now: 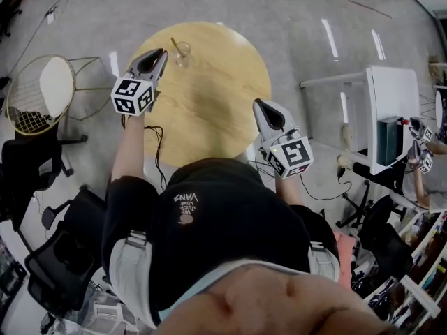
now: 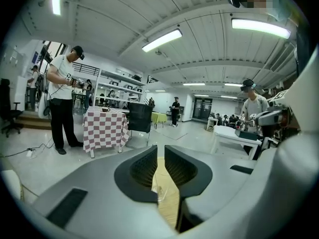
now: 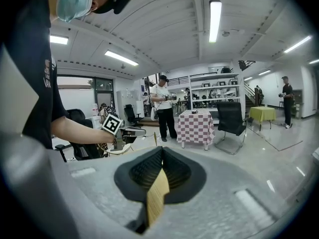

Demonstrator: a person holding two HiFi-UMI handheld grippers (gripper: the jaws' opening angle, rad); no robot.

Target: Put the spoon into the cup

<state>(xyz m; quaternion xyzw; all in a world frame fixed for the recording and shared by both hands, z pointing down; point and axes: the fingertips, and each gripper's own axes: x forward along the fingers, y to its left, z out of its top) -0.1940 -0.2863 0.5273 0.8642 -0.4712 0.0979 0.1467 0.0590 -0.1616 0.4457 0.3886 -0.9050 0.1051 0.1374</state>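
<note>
A clear glass cup (image 1: 184, 53) stands near the far edge of the round wooden table (image 1: 216, 96), with a thin gold-coloured spoon (image 1: 174, 45) leaning inside it. My left gripper (image 1: 163, 53) hovers just left of the cup. In the left gripper view its jaws (image 2: 160, 151) stand a narrow gap apart, with nothing between them; the table and a bit of the glass (image 2: 160, 189) show through the gap. My right gripper (image 1: 260, 107) hangs over the table's near right edge, well away from the cup. Its jaws (image 3: 162, 152) meet at the tips and hold nothing.
A wire chair with a white cushion (image 1: 42, 93) stands left of the table, with black office chairs (image 1: 35, 166) nearer me. A white table (image 1: 391, 110) is on the right. Cables trail across the floor. Further off are a checkered table (image 2: 104, 126) and other people.
</note>
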